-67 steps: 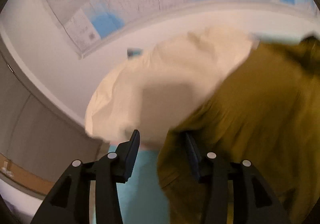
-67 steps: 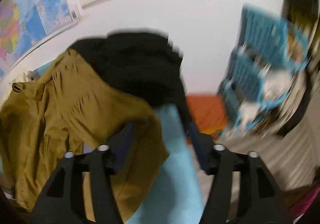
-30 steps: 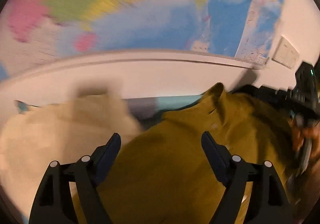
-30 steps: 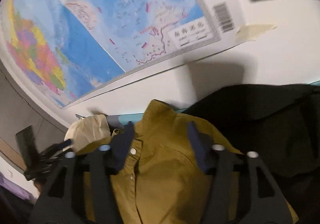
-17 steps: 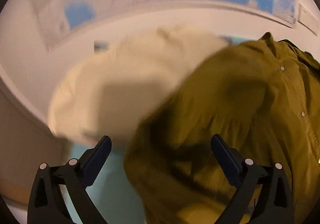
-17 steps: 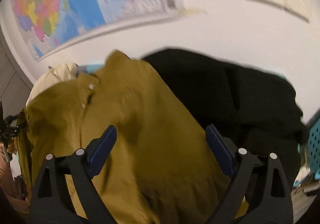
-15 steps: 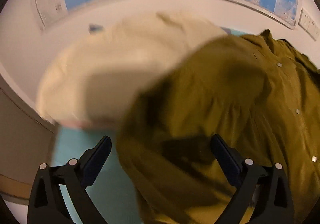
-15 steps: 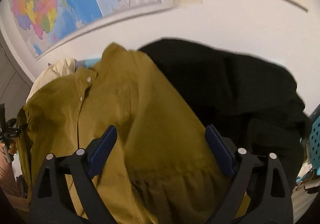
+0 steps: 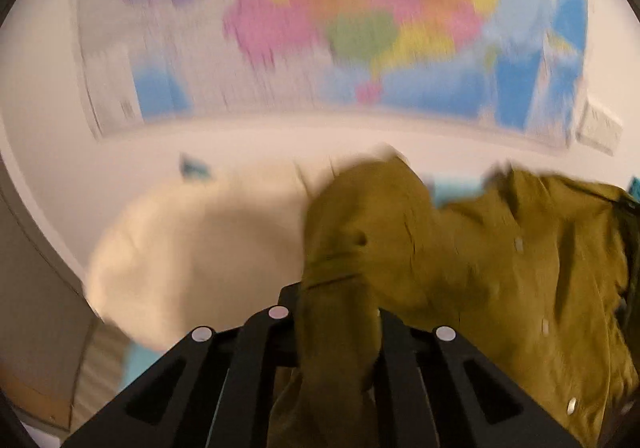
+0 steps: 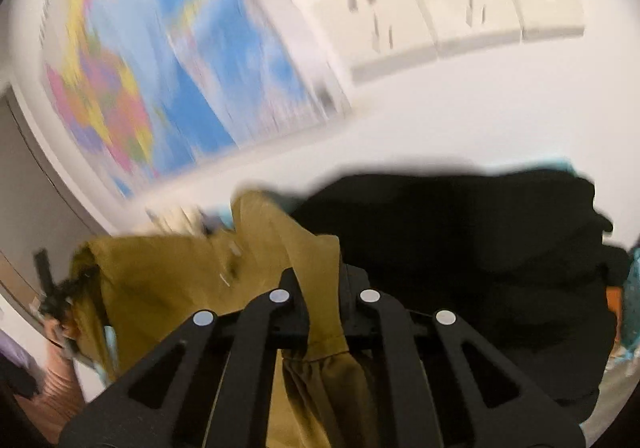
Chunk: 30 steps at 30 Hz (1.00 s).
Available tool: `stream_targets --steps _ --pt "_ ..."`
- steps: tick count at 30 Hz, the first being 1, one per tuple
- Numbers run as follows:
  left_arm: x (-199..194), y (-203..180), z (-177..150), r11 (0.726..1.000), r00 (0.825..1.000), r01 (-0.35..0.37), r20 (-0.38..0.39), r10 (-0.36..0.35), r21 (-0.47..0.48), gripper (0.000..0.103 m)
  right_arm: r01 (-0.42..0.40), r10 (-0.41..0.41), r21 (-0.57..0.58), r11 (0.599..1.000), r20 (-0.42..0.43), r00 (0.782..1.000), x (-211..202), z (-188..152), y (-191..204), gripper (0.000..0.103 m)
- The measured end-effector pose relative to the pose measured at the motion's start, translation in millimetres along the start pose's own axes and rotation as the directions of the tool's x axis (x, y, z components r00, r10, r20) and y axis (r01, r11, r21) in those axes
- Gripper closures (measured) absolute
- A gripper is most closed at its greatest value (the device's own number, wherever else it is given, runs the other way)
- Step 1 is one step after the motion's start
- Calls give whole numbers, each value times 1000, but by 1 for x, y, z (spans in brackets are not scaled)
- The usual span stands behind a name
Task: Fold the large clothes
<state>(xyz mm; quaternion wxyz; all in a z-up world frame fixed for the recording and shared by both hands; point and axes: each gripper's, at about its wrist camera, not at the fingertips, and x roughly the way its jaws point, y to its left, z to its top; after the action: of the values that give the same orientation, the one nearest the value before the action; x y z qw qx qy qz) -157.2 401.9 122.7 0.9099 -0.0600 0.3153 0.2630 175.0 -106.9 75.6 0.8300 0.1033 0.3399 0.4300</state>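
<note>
Closing since earlier | left tongs (image 9: 338, 312), right tongs (image 10: 323, 290) | pinching olive shirt (image 9: 500, 268)

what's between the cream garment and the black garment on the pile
The olive shirt lies between: beside the cream garment in the left wrist view, against the black garment in the right.

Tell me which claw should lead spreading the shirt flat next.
Probably the right claw. It is shut on a clean edge of the mustard shirt beside the collar, good for pulling taut. The left claw is shut on a thick bunched wad, beside the cream garment.
</note>
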Motion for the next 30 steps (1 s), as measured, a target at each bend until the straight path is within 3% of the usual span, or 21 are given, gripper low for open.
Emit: stream_targets --steps 1,4,6,8,9,11,12,13,14,17,20,24,25,28,30 --pt "-1 3 8 999 999 -41 22 41 1 100 1 -1 -2 1000 11 1000 -2 4 0 97" --pt "23 24 21 996 997 6 -76 -12 -84 99 96 -96 -6 995 -42 994 20 2 -8 96" --pt "45 23 13 996 990 -69 -126 61 -56 98 226 -226 -17 974 -125 966 50 -10 -27 94" --pt "71 18 -3 990 971 -138 -203 129 -31 95 298 -283 49 953 -198 938 67 -24 -52 77" --pt "76 19 -12 989 966 -146 -222 135 -33 92 298 -280 65 952 -198 939 67 -27 -56 69" --pt "71 19 -17 987 970 -152 -200 138 -56 70 292 -275 97 951 -159 948 52 -28 -55 54" --pt "58 21 -19 986 974 -155 -174 142 -63 60 289 -275 96 952 -133 952 39 -27 -49 40" --pt "47 22 -21 986 979 -153 -144 143 -61 41 269 -259 85 959 -108 960 28 -28 -42 39" --pt "31 19 -25 987 986 -152 -84 147 -52 38 226 -222 51 973 -82 972 11 -29 -29 39" --pt "-8 0 -42 997 997 -74 -19 74 26 29 136 -142 -65 989 -93 986 -27 -51 15 39" --pt "-26 -32 -69 993 999 50 -24 -48 106 21 56 -81 -148 987 -170 982 -51 -94 50 33" --pt "-26 -71 -111 961 970 229 -121 -211 155 21 142 -176 -190 972 -175 969 -79 -140 61 32" --pt "-26 -80 -119 954 965 247 -135 -226 170 21 189 -220 -195 962 -149 964 -87 -146 59 32" --pt "-24 -96 -134 937 952 283 -181 -248 203 21 178 -195 -125 976 -136 971 -101 -150 47 32" --pt "-21 -99 -142 933 942 300 -215 -257 200 21 351 -359 -146 925 -31 933 -116 -151 44 26"
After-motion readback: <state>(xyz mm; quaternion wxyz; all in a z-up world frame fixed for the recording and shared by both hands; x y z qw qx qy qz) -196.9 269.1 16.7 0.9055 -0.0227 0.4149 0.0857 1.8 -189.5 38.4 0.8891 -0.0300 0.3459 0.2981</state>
